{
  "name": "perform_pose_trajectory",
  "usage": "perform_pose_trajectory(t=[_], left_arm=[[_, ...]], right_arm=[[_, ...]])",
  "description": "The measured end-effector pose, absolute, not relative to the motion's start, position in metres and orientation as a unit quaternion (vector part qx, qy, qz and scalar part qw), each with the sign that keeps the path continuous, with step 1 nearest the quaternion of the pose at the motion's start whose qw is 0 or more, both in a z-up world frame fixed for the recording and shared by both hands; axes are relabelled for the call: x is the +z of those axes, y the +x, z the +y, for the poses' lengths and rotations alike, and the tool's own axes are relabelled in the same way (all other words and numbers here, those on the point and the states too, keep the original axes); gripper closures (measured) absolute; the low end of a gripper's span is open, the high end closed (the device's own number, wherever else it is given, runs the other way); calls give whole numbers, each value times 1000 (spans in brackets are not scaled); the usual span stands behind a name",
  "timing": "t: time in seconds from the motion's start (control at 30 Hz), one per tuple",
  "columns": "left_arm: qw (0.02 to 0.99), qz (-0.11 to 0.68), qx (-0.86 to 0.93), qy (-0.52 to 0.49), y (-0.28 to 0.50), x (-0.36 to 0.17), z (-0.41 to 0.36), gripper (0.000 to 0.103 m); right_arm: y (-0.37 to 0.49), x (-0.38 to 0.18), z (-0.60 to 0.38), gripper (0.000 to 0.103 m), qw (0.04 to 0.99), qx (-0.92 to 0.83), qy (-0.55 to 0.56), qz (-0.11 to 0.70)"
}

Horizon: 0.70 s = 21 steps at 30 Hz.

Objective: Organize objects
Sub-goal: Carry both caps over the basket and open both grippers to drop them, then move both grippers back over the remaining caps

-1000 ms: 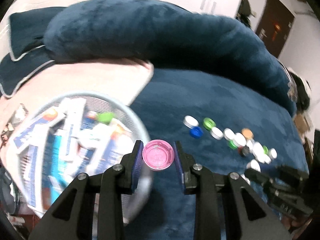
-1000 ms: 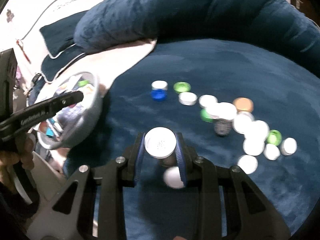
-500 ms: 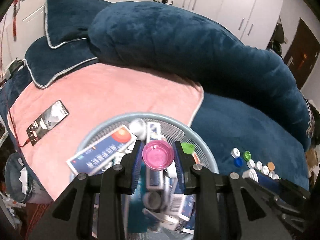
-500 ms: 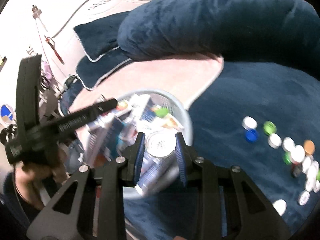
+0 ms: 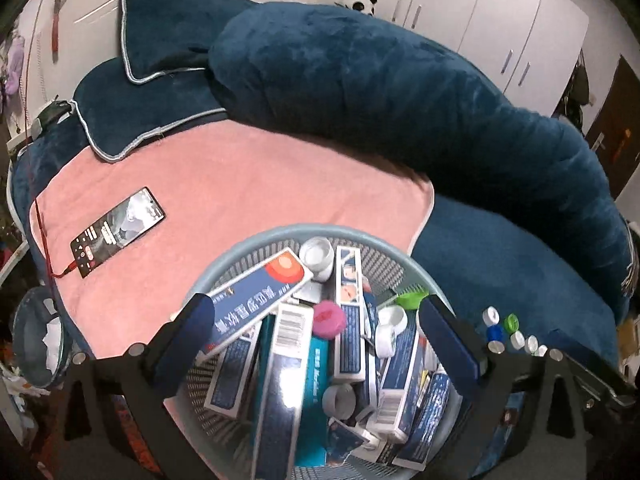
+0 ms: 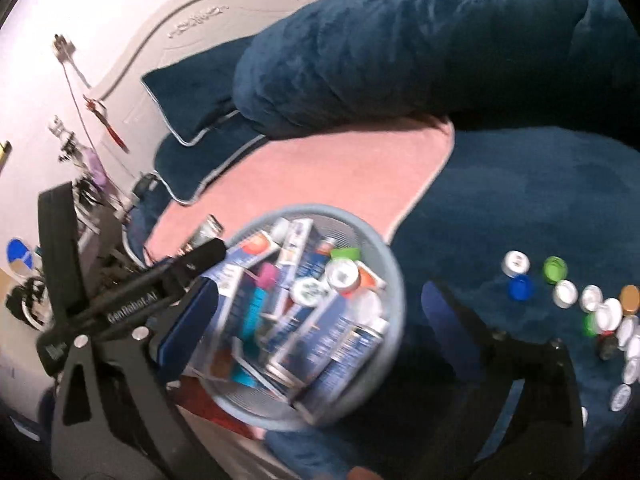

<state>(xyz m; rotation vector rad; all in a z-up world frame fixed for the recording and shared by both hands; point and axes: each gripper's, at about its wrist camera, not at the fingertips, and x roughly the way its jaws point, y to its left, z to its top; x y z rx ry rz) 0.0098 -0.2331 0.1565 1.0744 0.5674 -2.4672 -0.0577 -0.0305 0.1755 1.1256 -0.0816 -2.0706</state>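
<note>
A grey-blue mesh basket (image 5: 256, 245) (image 6: 394, 280) full of blue boxes and caps stands on the pink towel. My left gripper (image 5: 316, 326) is open and empty right above it. The pink cap (image 5: 329, 319) lies in the basket among the boxes; it shows pink in the right wrist view (image 6: 267, 274). My right gripper (image 6: 316, 320) is open and empty over the basket; a white cap (image 6: 308, 292) lies in the basket below it. Several loose caps (image 6: 600, 312) lie on the blue blanket to the right, also seen in the left wrist view (image 5: 508, 334).
A phone (image 5: 118, 232) on a red cable lies on the pink towel (image 5: 240, 184) at left. A big blue bolster (image 5: 400, 92) and pillows (image 5: 160, 52) run along the back. A small bin (image 5: 38, 336) stands off the bed at lower left.
Both grippers opened over the basket. The pink cap dropped from the left one and the white cap from the right one into the basket.
</note>
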Motion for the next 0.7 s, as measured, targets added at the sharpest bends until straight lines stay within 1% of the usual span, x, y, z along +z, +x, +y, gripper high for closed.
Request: perform_pose_trajectory(t=[0.23, 0.4, 0.6, 0.7], left_arm=[[187, 194, -883, 384, 8, 160, -219, 1], [172, 170, -889, 389, 4, 165, -194, 1], [141, 129, -898, 396, -2, 165, -150, 1], [107, 126, -908, 385, -3, 168, -130, 1]], right_arm=[[-61, 172, -2, 0, 351, -821, 451, -18], [-61, 171, 18, 0, 339, -827, 449, -16], [-58, 170, 50, 0, 319, -837, 445, -12], [-57, 167, 70, 0, 309, -839, 448, -16]])
